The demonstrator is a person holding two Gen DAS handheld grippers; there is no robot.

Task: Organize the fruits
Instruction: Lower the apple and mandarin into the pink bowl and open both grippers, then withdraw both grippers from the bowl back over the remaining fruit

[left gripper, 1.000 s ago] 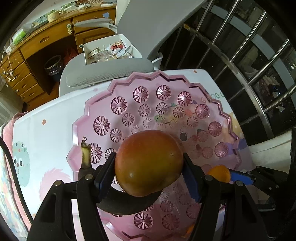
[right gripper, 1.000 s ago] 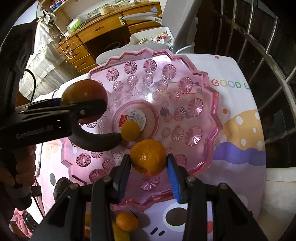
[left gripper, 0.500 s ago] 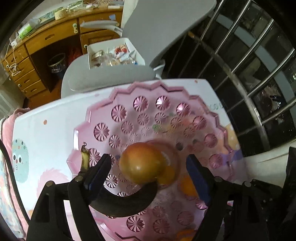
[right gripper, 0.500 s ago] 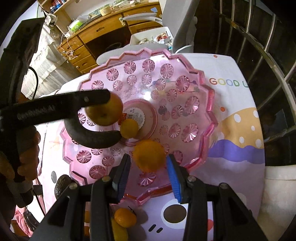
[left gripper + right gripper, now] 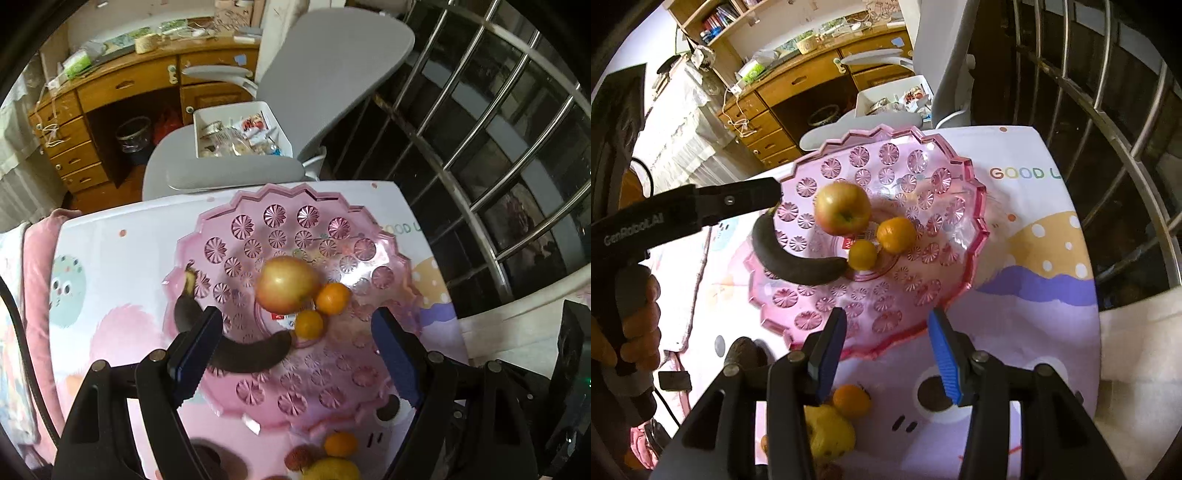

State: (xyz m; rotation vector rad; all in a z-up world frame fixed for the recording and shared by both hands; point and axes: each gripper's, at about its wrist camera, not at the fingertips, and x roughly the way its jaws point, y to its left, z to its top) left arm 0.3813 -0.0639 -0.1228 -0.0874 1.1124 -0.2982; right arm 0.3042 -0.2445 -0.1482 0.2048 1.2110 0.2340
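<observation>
A pink plastic fruit tray [image 5: 384, 275] [image 5: 964, 258] lies on the table. In it are an apple [image 5: 287, 284] [image 5: 843, 214], a larger orange [image 5: 332, 298] [image 5: 896, 234], a smaller orange [image 5: 308, 324] [image 5: 863, 254] and a blackened banana [image 5: 240, 352] [image 5: 790, 260]. My left gripper [image 5: 295, 354] is open and empty above the tray's near side. My right gripper [image 5: 886, 354] is open and empty above the tray's near rim. The left gripper's finger [image 5: 713, 206] shows in the right wrist view.
Loose fruit lies on the table near the tray's front: an orange [image 5: 340, 444] [image 5: 851, 400], a yellow fruit [image 5: 332, 469] [image 5: 827, 430], a lychee [image 5: 301, 456] and a dark fruit [image 5: 744, 352]. A grey chair [image 5: 229, 173] stands behind; metal railing [image 5: 498, 147] at right.
Both grippers opened and pulled back. The apple dropped from my left gripper into the tray. The orange left my right gripper and now lies in the tray beside the apple.
</observation>
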